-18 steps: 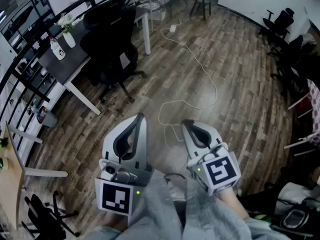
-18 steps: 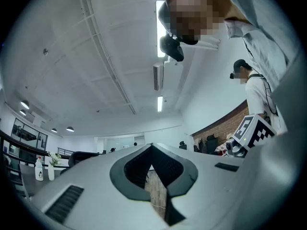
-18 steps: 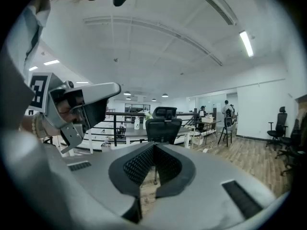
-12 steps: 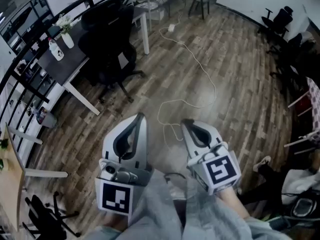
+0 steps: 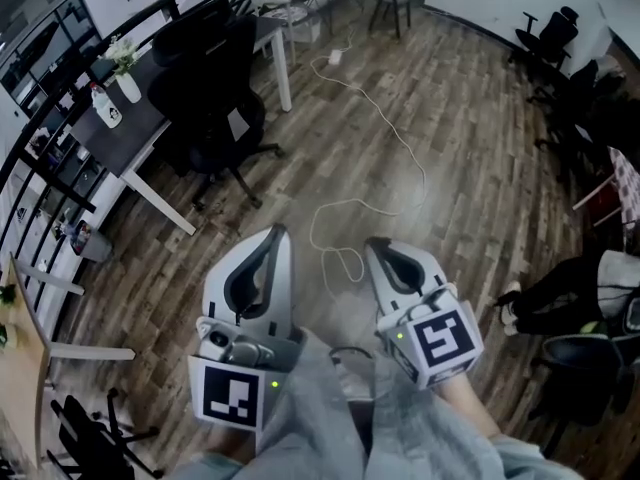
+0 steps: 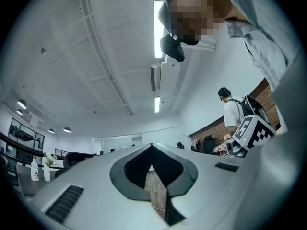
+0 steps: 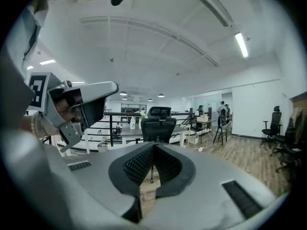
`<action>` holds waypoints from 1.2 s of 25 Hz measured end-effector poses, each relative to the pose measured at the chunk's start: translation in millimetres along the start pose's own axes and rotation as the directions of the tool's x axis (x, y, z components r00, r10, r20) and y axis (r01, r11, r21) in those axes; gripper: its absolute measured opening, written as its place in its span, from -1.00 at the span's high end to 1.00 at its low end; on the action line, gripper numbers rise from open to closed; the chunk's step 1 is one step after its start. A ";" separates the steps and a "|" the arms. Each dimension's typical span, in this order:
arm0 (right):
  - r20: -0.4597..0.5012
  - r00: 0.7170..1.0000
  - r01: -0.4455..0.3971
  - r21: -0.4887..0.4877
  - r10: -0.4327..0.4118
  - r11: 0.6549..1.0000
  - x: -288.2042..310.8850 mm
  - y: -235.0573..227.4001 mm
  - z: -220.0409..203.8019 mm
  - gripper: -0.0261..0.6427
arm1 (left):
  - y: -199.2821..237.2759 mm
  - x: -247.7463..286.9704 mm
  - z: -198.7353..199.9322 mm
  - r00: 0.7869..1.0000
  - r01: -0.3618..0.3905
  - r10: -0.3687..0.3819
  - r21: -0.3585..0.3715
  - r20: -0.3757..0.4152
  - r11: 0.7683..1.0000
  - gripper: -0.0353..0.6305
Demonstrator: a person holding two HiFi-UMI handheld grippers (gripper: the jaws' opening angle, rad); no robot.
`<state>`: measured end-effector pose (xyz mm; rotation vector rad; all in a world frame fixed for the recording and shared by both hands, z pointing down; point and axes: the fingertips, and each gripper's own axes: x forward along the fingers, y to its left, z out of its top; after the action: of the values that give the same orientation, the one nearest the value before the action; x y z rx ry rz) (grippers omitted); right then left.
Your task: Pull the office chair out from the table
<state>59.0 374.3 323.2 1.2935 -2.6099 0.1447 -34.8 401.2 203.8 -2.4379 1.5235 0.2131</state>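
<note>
step: approach; the pull had not begun, and neither gripper had reached the office chair [image 5: 212,96]
chair position: tucked against the dark table [image 5: 135,125] at the far left of the head view, well apart from both grippers; in the right gripper view it stood straight ahead, backrest towards the camera
left gripper [image 5: 279,231]: jaws fully together, nothing between them, tilted upward
right gripper [image 5: 374,244]: jaws fully together, nothing held, aimed at the chair
next move: probably walk up to the chair, part one pair of jaws and close them on the backrest's top edge or an armrest, then draw it straight back
hazard: a white cable [image 5: 360,202] looped over the wooden floor between the person and the chair
writing: none legible; the marker cubes showed only black-and-white squares, and the label on the bottle [image 5: 106,109] on the table was too small to read
</note>
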 end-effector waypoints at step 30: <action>-0.048 0.995 0.087 0.044 -0.085 0.995 85.0 -88.6 6.5 0.91 | 48.3 124.0 -49.7 0.996 0.084 -0.084 -0.054 0.003 0.995 0.92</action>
<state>78.6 253.6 336.5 1.3990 -2.5214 0.2184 -24.2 259.8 212.5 -2.5368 1.4289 0.2421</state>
